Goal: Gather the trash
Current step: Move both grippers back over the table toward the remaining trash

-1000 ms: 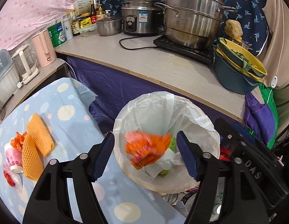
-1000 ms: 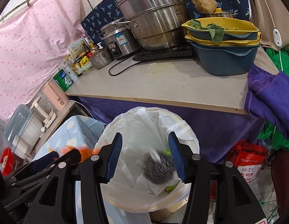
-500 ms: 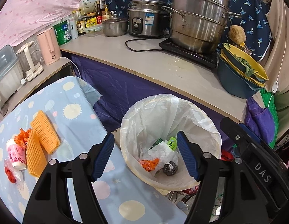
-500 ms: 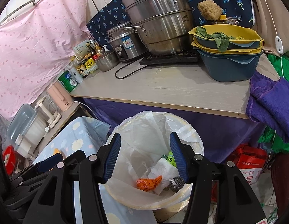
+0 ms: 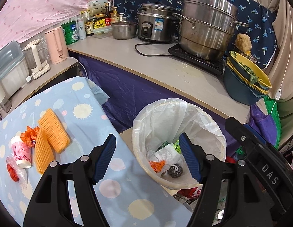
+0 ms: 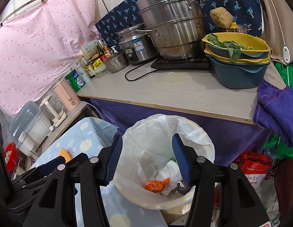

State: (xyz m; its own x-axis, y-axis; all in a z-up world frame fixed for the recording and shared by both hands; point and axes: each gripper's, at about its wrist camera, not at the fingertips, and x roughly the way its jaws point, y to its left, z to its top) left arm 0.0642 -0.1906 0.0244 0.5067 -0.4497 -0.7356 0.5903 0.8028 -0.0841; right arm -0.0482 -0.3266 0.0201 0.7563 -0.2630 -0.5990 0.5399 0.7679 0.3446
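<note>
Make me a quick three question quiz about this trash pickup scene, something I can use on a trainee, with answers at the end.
1. True or false: the left gripper is holding a piece of trash.
2. Which of these lies in the bin? A) the pink cup B) a steel scourer C) a foam net
3. What orange items are still on the table beside the cup?

Key
1. False; both it and the right gripper are open and empty.
2. B; the scourer sits in the bin by an orange wrapper and a paper towel.
3. Two foam nets and a crumpled orange bag.
</note>
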